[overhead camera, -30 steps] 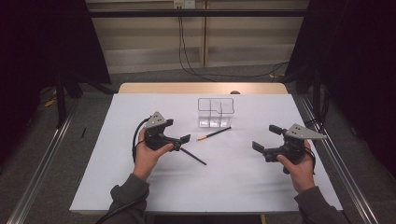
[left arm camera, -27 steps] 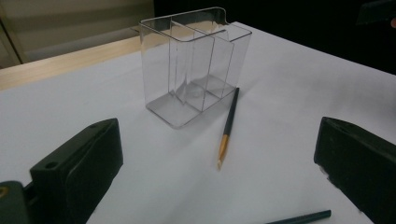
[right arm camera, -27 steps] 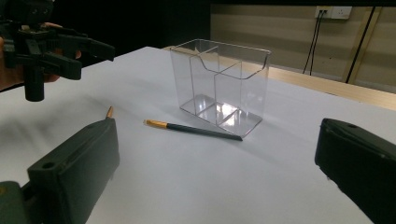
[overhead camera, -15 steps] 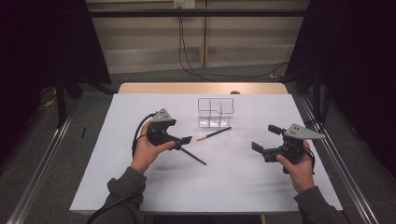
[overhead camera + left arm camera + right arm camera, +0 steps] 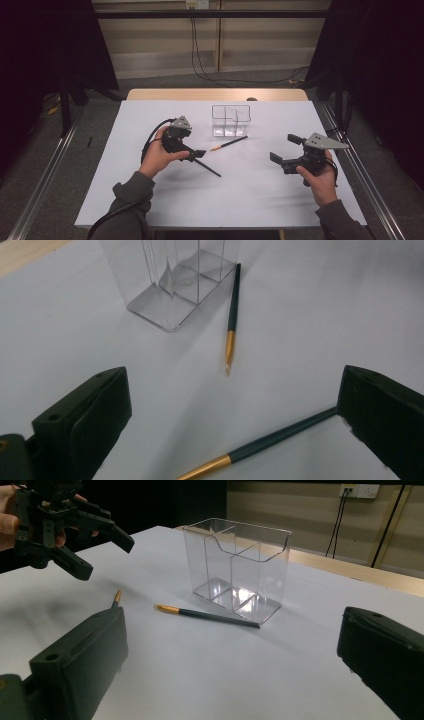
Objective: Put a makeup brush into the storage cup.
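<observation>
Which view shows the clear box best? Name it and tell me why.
The right gripper view: the clear box stands whole there, dividers and stepped rim plain, a pencil at its base. The high view shows the box small and faint. The left gripper view cuts off its top, leaving the base.

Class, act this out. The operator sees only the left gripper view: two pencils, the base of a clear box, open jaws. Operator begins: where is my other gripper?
Observer: The right gripper is held over the table's right side, apart from both pencils, jaws open, holding nothing.
Operator: Is anything in the clear box?
Observer: No. The right gripper view shows the clear box whole, and its compartments are empty.
Operator: What lies beyond the box?
Observer: The table ends in a bare wooden strip.
</observation>
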`<action>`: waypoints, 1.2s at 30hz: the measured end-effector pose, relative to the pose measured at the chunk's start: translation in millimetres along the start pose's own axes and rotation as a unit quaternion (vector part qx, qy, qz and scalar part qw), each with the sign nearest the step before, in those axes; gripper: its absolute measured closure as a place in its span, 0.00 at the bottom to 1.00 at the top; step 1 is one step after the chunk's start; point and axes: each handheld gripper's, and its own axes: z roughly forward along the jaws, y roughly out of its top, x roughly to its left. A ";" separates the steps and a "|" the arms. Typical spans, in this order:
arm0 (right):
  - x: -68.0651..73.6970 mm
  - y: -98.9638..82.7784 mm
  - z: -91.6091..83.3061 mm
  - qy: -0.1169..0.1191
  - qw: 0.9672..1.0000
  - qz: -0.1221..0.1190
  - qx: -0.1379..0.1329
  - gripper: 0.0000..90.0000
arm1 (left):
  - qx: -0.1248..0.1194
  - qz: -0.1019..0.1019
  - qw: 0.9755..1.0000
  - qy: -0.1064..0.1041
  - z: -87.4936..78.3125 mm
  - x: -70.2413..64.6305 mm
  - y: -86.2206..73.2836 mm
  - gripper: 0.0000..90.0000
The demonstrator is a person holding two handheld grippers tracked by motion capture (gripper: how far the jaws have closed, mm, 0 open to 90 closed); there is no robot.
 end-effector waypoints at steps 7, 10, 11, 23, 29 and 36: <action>0.1 -0.7 0.1 0.001 1.000 -0.001 0.003 0.00 | 0.047 0.022 0.999 -0.011 2.0 0.2 6.1 0.01; 0.1 -0.9 0.1 -0.001 1.000 -0.002 0.004 0.00 | 0.058 0.032 0.998 -0.012 1.8 1.0 7.7 0.01; -0.1 -0.8 0.0 0.000 1.000 -0.001 0.004 0.00 | 0.073 0.046 0.996 -0.012 1.0 3.2 8.3 0.01; 0.4 -1.2 0.6 0.001 1.000 -0.003 0.005 0.00 | 0.096 0.044 0.994 -0.015 6.2 0.7 6.1 0.00; 0.4 -0.7 -0.1 -0.002 1.000 -0.002 0.004 0.00 | 0.108 0.042 0.993 -0.012 9.8 1.6 1.2 0.00; -0.1 -1.4 0.6 0.002 1.000 -0.002 0.003 0.00 | 0.119 0.057 0.991 -0.014 9.9 3.0 1.5 0.05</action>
